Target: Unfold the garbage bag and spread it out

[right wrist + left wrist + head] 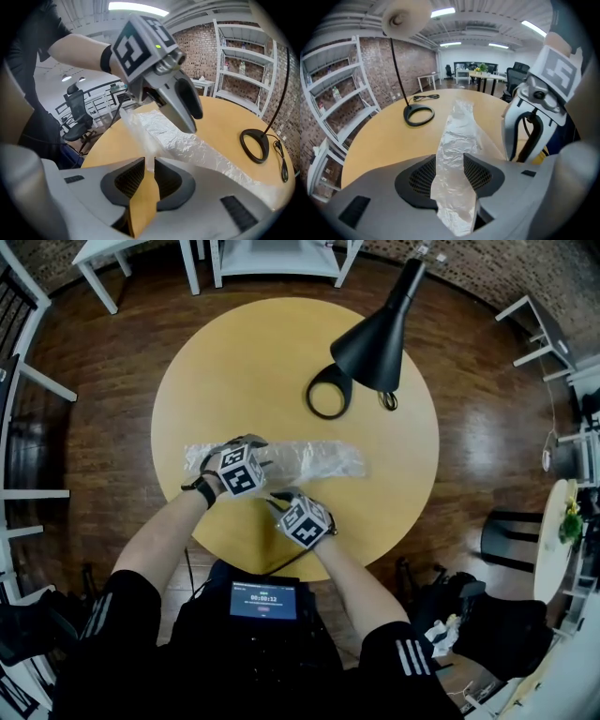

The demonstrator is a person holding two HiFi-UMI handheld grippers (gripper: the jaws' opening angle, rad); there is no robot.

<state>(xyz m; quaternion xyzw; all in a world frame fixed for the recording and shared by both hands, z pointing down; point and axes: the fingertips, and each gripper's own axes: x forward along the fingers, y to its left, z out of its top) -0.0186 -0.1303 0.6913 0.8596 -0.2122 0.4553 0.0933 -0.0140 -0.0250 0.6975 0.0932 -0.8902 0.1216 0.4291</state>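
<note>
Left tool (pixel 450 164) apparently pinches the crumpled garbage bag (pixel 458 131).

In the head view, the left gripper (pixel 242 452) covered the left part of the garbage bag (pixel 319 459), and the right gripper (pixel 279 499) hid its own fingers under its cube. The lamp (pixel 375 338) ran off the top edge. In the left gripper view the bag's near end was cut off by the bottom edge. In the right gripper view its far end vanished behind the gripper's body.
</note>
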